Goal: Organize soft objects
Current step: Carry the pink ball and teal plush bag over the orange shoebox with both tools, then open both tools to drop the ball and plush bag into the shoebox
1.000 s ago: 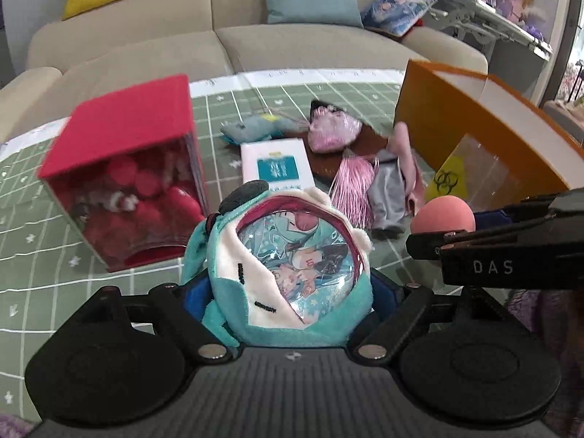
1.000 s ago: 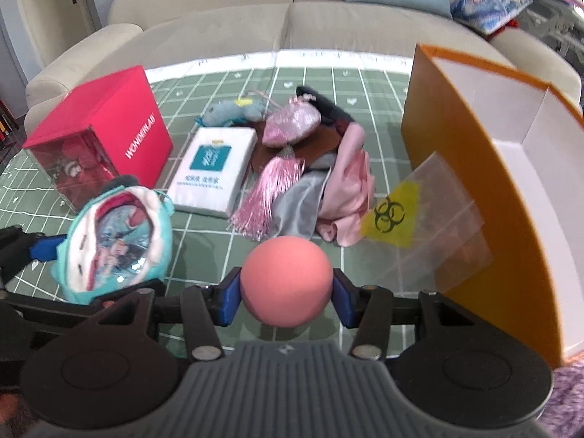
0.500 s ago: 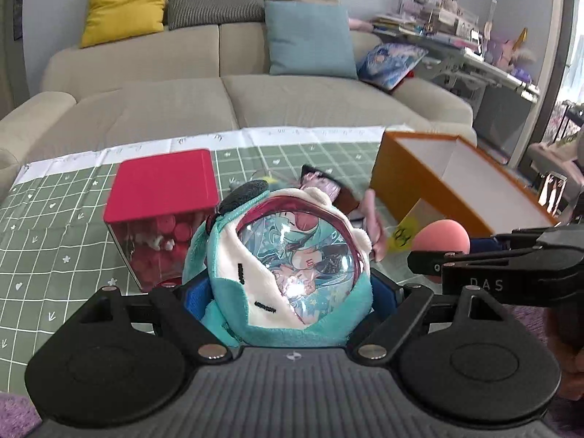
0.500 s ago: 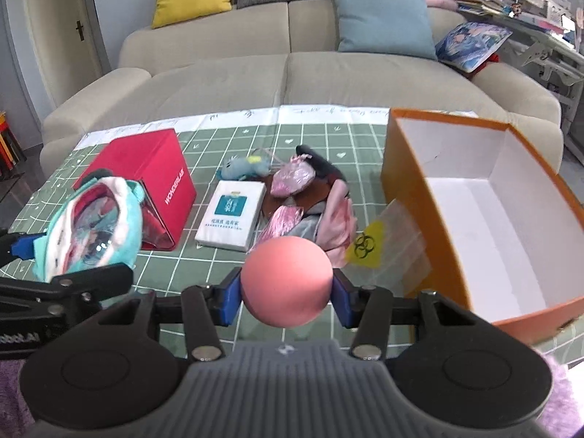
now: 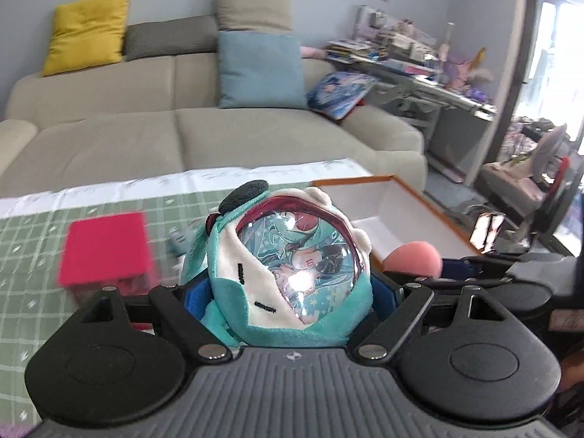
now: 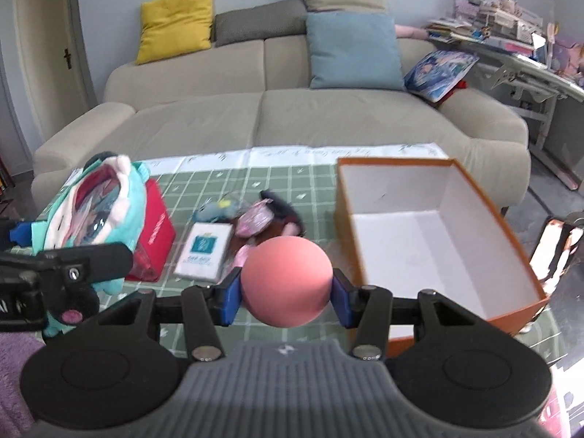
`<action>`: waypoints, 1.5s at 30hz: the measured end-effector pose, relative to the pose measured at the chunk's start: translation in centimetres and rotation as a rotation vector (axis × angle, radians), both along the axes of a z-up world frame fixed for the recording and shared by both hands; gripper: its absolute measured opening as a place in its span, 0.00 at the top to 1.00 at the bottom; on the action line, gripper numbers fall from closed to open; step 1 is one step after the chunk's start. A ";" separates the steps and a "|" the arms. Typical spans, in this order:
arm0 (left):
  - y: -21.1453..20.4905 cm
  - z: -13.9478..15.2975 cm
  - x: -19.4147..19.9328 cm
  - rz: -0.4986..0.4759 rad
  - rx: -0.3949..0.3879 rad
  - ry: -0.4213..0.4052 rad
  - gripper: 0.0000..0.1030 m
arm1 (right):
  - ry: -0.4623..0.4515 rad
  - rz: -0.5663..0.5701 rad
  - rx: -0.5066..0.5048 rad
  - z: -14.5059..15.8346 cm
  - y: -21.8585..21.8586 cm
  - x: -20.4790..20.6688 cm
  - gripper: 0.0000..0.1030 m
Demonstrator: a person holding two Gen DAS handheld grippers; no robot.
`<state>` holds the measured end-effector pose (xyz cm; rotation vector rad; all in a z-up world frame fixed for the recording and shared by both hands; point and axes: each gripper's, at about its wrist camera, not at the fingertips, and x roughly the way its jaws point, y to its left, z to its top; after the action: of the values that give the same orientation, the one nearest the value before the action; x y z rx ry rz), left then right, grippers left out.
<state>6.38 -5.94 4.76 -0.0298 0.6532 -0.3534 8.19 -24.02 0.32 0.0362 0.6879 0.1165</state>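
My left gripper (image 5: pixel 290 299) is shut on a teal plush pouch (image 5: pixel 288 266) with a clear picture window, held well above the table. The pouch also shows at the left of the right wrist view (image 6: pixel 98 211). My right gripper (image 6: pixel 286 295) is shut on a pink soft ball (image 6: pixel 287 281), held above the table just left of an open orange box (image 6: pixel 430 233) with an empty white inside. The ball also shows in the left wrist view (image 5: pixel 412 259), beside the box (image 5: pixel 408 204). Small soft toys (image 6: pixel 255 215) lie on the green mat.
A red box (image 6: pixel 155 233) and a white tissue pack (image 6: pixel 204 250) sit on the green checked mat (image 6: pixel 292 179). A beige sofa (image 6: pixel 255 116) with cushions stands behind the table. A cluttered desk (image 6: pixel 511 43) is at the far right.
Both grippers have risen higher above the table with their loads still held. The view looks more level, and the open top of the orange box now shows fully.
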 end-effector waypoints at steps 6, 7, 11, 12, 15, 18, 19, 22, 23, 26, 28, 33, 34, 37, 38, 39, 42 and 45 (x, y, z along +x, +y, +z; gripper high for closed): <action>-4.4 1.8 3.3 -0.109 -0.010 -0.010 0.05 | -0.024 -0.043 -0.044 0.7 -3.7 1.4 0.52; -5.4 2.1 4.0 -0.131 -0.012 -0.010 0.05 | -0.032 -0.053 -0.074 0.8 -4.2 1.7 0.52; -9.0 3.2 7.4 -0.201 -0.024 0.004 0.05 | -0.058 -0.108 -0.149 1.1 -6.9 3.4 0.52; -10.1 3.5 8.4 -0.218 -0.015 -0.001 0.05 | -0.059 -0.121 -0.150 1.2 -7.7 3.9 0.52; -13.2 4.0 10.7 -0.259 0.009 -0.005 0.05 | -0.051 -0.141 -0.170 0.9 -9.8 6.0 0.52; -16.3 3.5 13.7 -0.295 0.020 0.046 0.05 | -0.009 -0.142 -0.186 -0.2 -11.5 8.3 0.52; -17.0 3.0 14.3 -0.306 0.031 0.064 0.05 | 0.013 -0.139 -0.189 -0.8 -12.0 9.2 0.52; -19.9 0.2 17.2 -0.335 0.108 0.165 0.05 | 0.109 -0.114 -0.206 -2.9 -13.3 11.2 0.51; -20.7 -1.0 18.2 -0.341 0.140 0.208 0.05 | 0.151 -0.101 -0.215 -3.8 -13.6 11.9 0.51; -22.4 -4.4 20.6 -0.355 0.221 0.314 0.05 | 0.260 -0.058 -0.237 -6.5 -14.4 13.2 0.51; -23.4 -6.7 21.6 -0.378 0.289 0.357 0.05 | 0.316 -0.016 -0.251 -8.0 -14.6 13.8 0.51; -24.8 -10.1 22.7 -0.422 0.405 0.431 0.05 | 0.392 0.048 -0.279 -10.2 -14.7 14.7 0.51; -24.9 -10.3 22.8 -0.434 0.422 0.445 0.05 | 0.403 0.056 -0.279 -10.5 -14.7 14.8 0.51; -25.1 -11.3 23.1 -0.445 0.472 0.456 0.05 | 0.427 0.074 -0.283 -11.4 -14.6 15.0 0.51; -25.1 -11.6 23.2 -0.445 0.484 0.454 0.04 | 0.431 0.080 -0.284 -11.3 -14.6 15.0 0.51; -25.1 -11.8 23.3 -0.449 0.489 0.454 0.04 | 0.428 0.085 -0.283 -11.2 -14.5 15.0 0.50; -24.9 -12.2 23.7 -0.450 0.493 0.460 0.02 | 0.424 0.092 -0.305 -10.9 -14.6 15.3 0.33; -25.0 -12.1 23.5 -0.456 0.495 0.450 0.00 | 0.418 0.105 -0.324 -10.7 -14.2 15.3 0.31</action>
<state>29.88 -30.90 -7.33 0.5325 1.1837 -0.6235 23.46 -38.26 -10.34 -0.2940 1.1200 0.0974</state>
